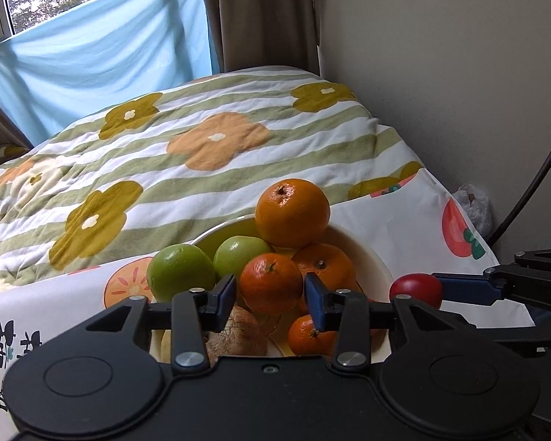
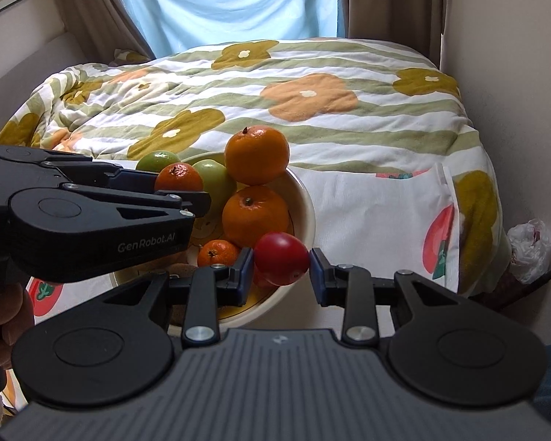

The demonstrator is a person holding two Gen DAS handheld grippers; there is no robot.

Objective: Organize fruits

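Your right gripper [image 2: 281,270] is clamped on a red fruit [image 2: 281,257] above the near right rim of the bowl [image 2: 306,202], evidently to add it. Your left gripper [image 1: 270,296] brackets a small orange [image 1: 270,283] atop the pile; actual pad contact cannot be confirmed.
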